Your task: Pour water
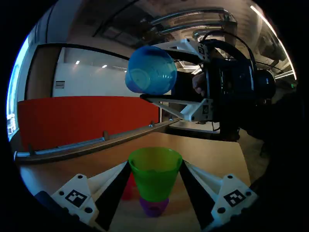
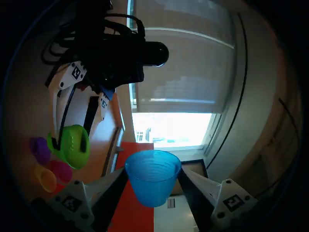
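Observation:
A green cup (image 1: 155, 176) stands upright between the fingers of my left gripper (image 1: 154, 166), which is shut on it just above the wooden table (image 1: 210, 154). High above it, my right gripper (image 1: 148, 71) reaches in from the right, shut on a blue cup (image 1: 150, 70) that is tipped on its side. I can make out no stream of water. In the right gripper view the blue cup (image 2: 153, 181) sits between the fingers of my right gripper (image 2: 153, 170). Farther off there, my left gripper (image 2: 75, 131) holds the green cup (image 2: 71, 145).
Under the green cup stand a purple cup (image 1: 153, 207) and a red-pink cup (image 1: 129, 187). The right gripper view shows the purple (image 2: 39, 150), pink (image 2: 61, 170) and orange (image 2: 47, 178) cups on the table (image 2: 23, 108). A red wall panel (image 1: 85, 120) runs behind the table's far rail.

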Motion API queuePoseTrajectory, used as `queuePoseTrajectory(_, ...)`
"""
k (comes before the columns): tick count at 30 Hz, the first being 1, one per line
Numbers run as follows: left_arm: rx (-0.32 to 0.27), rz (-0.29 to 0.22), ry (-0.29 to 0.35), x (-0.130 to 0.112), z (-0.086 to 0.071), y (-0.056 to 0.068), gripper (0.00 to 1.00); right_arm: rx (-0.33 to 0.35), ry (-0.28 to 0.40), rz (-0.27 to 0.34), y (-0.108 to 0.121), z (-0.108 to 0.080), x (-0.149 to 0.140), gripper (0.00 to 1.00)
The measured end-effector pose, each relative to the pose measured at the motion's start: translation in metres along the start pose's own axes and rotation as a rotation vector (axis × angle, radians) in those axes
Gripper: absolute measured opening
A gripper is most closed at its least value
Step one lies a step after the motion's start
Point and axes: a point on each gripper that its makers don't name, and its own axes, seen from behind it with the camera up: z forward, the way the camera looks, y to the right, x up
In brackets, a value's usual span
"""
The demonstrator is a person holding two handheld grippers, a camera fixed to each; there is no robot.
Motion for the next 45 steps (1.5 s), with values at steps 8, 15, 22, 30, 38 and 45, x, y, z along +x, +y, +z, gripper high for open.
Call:
queuePoseTrajectory(8,0.003,0.0,-0.002,0.0,0.0,-0.001,0.87,-0.001,-0.001,0.048,-0.003,-0.001,-0.001,0.9)
queuePoseTrajectory(15,0.008,0.001,-0.004,0.001,-0.001,-0.003,0.87,0.007,0.002,0.23,-0.008,-0.004,-0.011,0.9)
queuePoseTrajectory(22,0.017,0.002,-0.004,0.002,-0.002,-0.006,0.87,0.031,-0.009,0.483,-0.015,-0.005,-0.022,0.9)
queuePoseTrajectory(30,0.025,0.007,-0.009,0.003,-0.004,-0.008,0.87,0.04,-0.026,0.802,-0.02,-0.007,-0.03,0.9)
queuePoseTrajectory(38,0.036,0.006,-0.011,0.004,-0.007,-0.012,0.87,0.07,-0.016,1.092,-0.02,-0.009,-0.027,0.9)
queuePoseTrajectory(45,0.043,0.006,-0.016,0.003,-0.007,-0.014,0.87,0.112,-0.028,1.282,-0.024,-0.01,-0.025,0.9)
